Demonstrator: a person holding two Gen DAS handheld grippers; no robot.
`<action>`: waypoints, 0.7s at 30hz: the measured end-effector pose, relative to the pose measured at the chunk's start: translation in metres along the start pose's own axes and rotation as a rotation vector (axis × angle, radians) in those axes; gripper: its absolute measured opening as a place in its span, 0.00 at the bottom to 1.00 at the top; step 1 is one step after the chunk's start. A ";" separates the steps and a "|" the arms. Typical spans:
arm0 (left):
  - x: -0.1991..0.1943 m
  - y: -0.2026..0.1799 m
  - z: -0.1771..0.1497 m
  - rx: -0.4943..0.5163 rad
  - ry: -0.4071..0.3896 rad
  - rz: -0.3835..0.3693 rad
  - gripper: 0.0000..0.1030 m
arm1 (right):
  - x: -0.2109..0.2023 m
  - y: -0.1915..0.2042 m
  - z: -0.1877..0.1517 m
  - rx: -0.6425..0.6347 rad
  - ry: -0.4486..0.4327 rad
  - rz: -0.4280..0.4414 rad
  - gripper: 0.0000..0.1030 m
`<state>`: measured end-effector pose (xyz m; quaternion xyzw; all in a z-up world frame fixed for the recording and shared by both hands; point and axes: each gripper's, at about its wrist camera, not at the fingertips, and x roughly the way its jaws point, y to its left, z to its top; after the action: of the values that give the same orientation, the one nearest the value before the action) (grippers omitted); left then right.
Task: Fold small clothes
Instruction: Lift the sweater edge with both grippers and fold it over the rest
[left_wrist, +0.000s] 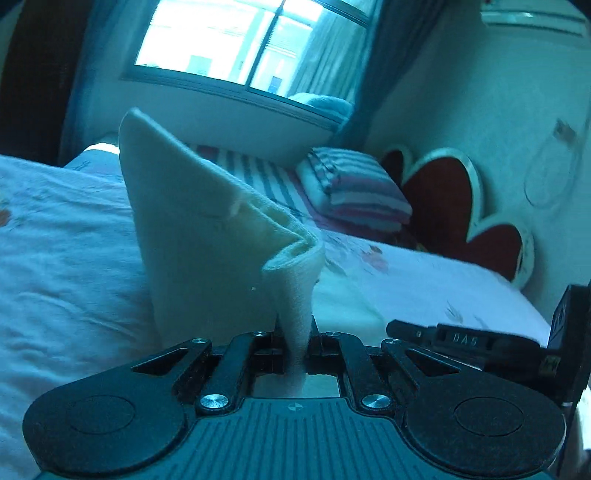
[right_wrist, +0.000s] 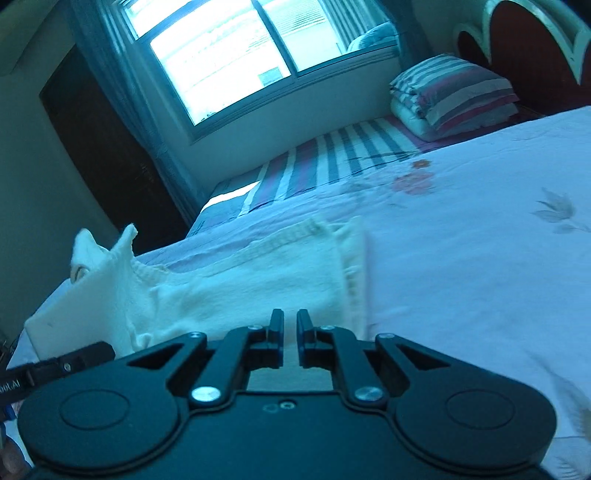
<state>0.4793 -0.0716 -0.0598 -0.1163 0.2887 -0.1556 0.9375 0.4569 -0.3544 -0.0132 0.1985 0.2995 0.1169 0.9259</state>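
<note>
The left gripper is clamped on a cream cloth, lifted above the bed. The right gripper has its 2 jaws slightly apart, empty, with the cloth just beyond them on the bed.

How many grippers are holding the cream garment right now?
1. The left gripper pinches a fold of the cream garment, lifting it off the bed. The right gripper holds nothing, jaws slightly apart.

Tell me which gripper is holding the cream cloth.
The left gripper: its jaws pinch the cream cloth. The right gripper stands slightly open with nothing between its fingers.
</note>
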 end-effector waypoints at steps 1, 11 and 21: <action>0.007 -0.011 -0.001 0.029 0.025 -0.013 0.06 | -0.010 -0.013 0.002 0.026 -0.012 -0.015 0.10; 0.015 -0.065 -0.031 0.035 0.177 -0.261 0.54 | -0.061 -0.085 -0.013 0.186 -0.035 -0.090 0.23; -0.013 0.073 0.008 -0.262 0.025 -0.015 0.54 | -0.026 -0.037 0.010 0.119 0.010 0.164 0.50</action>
<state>0.4901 0.0013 -0.0689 -0.2379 0.3176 -0.1250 0.9094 0.4465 -0.3994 -0.0090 0.2763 0.2934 0.1751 0.8983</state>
